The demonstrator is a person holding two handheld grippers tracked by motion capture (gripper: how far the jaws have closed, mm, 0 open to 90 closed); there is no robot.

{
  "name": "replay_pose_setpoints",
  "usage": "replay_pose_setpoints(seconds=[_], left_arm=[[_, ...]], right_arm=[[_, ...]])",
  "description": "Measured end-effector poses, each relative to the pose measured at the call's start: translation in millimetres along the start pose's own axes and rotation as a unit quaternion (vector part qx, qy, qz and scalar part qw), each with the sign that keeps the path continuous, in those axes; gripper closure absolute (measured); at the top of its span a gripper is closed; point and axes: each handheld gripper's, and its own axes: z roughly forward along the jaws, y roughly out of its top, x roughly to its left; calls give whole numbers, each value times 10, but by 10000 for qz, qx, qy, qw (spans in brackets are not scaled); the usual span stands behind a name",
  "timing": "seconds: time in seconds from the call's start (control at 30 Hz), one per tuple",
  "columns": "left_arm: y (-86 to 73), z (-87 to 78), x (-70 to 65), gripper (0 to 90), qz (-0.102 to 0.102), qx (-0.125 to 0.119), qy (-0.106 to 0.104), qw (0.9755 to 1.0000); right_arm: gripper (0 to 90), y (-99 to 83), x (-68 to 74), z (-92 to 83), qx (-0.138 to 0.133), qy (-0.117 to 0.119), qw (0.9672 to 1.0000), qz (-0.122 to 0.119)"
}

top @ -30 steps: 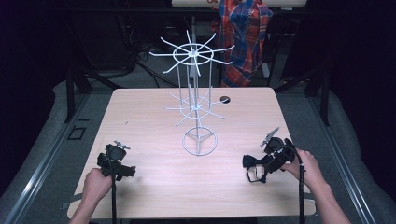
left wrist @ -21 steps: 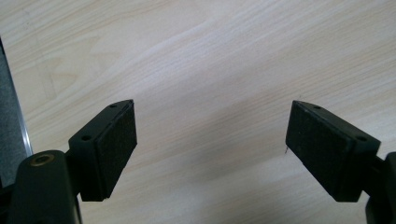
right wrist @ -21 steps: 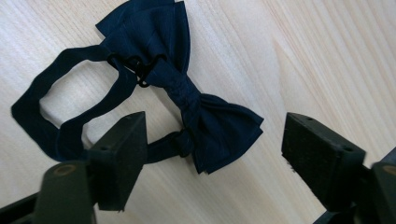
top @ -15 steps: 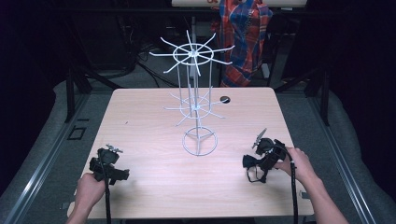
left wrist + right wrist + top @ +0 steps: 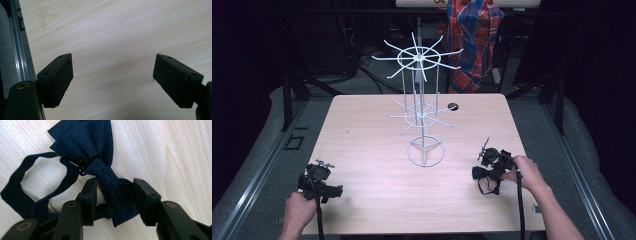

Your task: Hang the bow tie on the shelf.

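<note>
Standing mid-desk [image 5: 362,135], the white wire rack [image 5: 422,115] looks like the destination, well apart from the navy bow tie [image 5: 100,162] lying near the desk's right edge. The right gripper [image 5: 115,192] has just been closing its fingers around the tie's knot without yet pinching it; next it must finish the squeeze and lift. The left gripper [image 5: 112,75] hangs wide and empty over bare wood.

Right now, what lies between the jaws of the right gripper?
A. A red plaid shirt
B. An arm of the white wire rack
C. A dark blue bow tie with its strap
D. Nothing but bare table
C. In the right gripper view the right gripper has its jaws on either side of the knot of the dark blue bow tie, whose strap loops out on the wooden table.
</note>
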Motion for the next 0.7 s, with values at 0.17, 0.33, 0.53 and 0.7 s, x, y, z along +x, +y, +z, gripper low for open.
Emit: replay_pose_setpoints(seconds=[0.17, 0.33, 0.53, 0.7], left_arm=[[-2, -1, 6, 168, -6, 0, -1, 10000], [23, 6, -7, 168, 35, -6, -14, 10000], [65, 21, -31, 168, 77, -22, -39, 10000], [114, 49, -50, 168, 139, -34, -72, 9999]], right_arm=[[698, 6, 11, 29, -6, 23, 9999, 103], [747, -29, -45, -1, -167, 149, 9987, 468], [764, -78, -64, -20, -416, 286, 9946, 906], [771, -138, -133, -118, -617, 408, 9895, 1245]])
